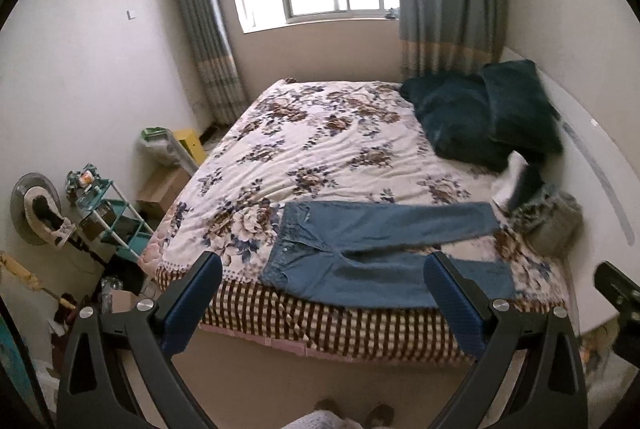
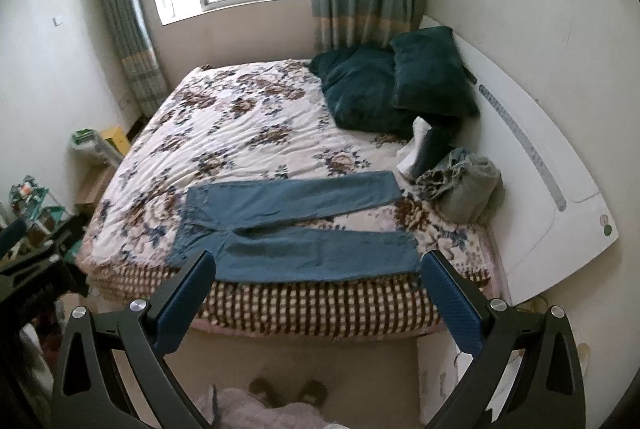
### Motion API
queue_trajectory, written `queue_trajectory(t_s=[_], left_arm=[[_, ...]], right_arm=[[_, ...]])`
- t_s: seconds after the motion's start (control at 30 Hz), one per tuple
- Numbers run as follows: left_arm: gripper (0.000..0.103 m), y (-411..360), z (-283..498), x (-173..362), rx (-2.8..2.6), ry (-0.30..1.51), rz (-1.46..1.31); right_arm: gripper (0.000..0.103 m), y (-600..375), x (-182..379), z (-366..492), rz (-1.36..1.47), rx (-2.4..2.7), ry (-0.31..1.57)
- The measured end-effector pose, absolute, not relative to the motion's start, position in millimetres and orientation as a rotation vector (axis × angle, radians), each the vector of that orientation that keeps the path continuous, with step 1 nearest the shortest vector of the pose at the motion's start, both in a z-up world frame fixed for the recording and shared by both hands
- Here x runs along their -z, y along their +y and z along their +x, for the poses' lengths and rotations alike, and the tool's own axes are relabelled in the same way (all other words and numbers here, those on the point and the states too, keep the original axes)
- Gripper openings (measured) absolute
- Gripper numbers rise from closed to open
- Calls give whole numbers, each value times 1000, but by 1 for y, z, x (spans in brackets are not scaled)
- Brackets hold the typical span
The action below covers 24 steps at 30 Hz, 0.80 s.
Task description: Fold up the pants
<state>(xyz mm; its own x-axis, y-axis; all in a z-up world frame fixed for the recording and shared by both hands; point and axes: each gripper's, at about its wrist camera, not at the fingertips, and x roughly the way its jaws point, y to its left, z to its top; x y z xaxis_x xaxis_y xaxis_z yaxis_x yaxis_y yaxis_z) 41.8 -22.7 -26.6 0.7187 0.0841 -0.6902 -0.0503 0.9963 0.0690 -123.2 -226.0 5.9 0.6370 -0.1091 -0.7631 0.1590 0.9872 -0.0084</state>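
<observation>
Blue jeans (image 1: 372,249) lie flat near the bed's front edge, waistband to the left, both legs spread to the right in a narrow V. They also show in the right wrist view (image 2: 296,229). My left gripper (image 1: 324,265) is open and empty, held in the air in front of the bed, short of the jeans. My right gripper (image 2: 318,263) is open and empty too, also held before the bed's front edge, apart from the jeans.
The bed (image 1: 320,133) has a floral quilt and a checked skirt (image 2: 320,305). Dark teal pillows (image 2: 392,81) and a grey bundle of cloth (image 2: 464,185) lie at its right. A white headboard (image 2: 540,149) stands right. A teal shelf (image 1: 116,217) and boxes crowd the left floor.
</observation>
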Motion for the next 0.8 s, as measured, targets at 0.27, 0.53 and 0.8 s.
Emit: queue_trajectory(t_s=[0.27,0.53,0.8], left_arm=[[103,-38,122,87,-129,859,142],[103,-49,253,158,-90,974,209],[103,-49,411,257,-64,1105,256]], right_arm=[[103,-258,54,-26,67,227,894],[103,-295,147,122,115,295,1005],[103,-304,256,291,117,311,1134]])
